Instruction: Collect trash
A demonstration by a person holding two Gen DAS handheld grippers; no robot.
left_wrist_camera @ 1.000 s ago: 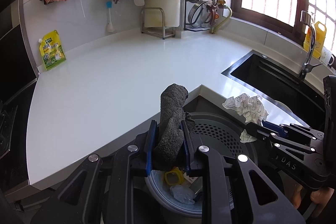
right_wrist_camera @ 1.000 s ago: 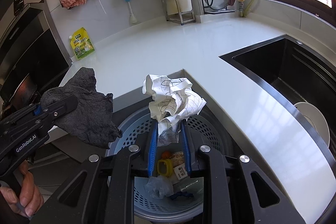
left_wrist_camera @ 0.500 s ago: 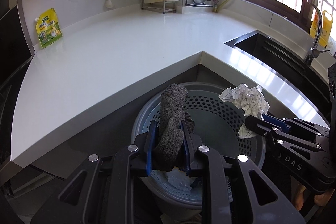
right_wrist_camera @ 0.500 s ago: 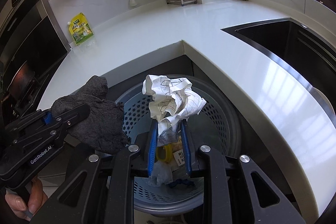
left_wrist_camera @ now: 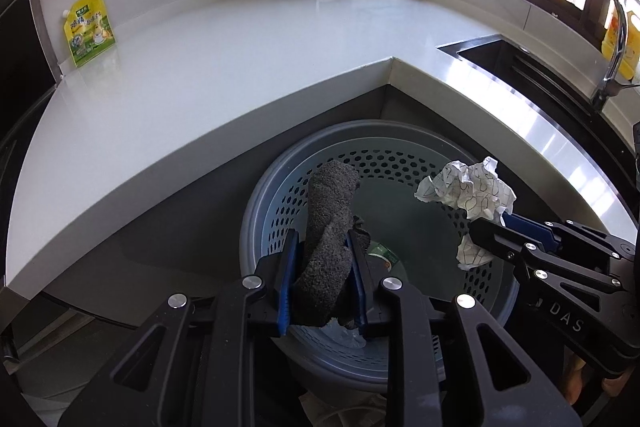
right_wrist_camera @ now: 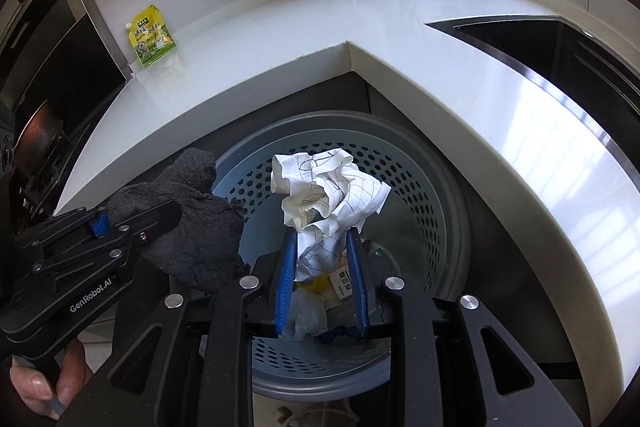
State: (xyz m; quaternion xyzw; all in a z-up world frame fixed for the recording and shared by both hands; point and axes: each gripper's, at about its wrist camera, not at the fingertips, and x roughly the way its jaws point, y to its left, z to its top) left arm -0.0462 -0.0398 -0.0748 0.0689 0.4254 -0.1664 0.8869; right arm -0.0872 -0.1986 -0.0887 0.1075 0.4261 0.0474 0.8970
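My left gripper is shut on a dark grey rag and holds it over the left part of a grey perforated trash bin. My right gripper is shut on a crumpled white paper with line marks and holds it above the bin's middle. Each gripper shows in the other's view: the right one with the paper at right, the left one with the rag at left. Several scraps lie at the bin's bottom.
The bin stands on the floor below the inner corner of a white L-shaped counter. A yellow-green pouch leans at the counter's back left. A black sink with a tap lies at right. A stove is at left.
Both grippers have moved down and back from the counter, over the bin. The rag and the paper now hang over the bin's mouth; the holds are unchanged.
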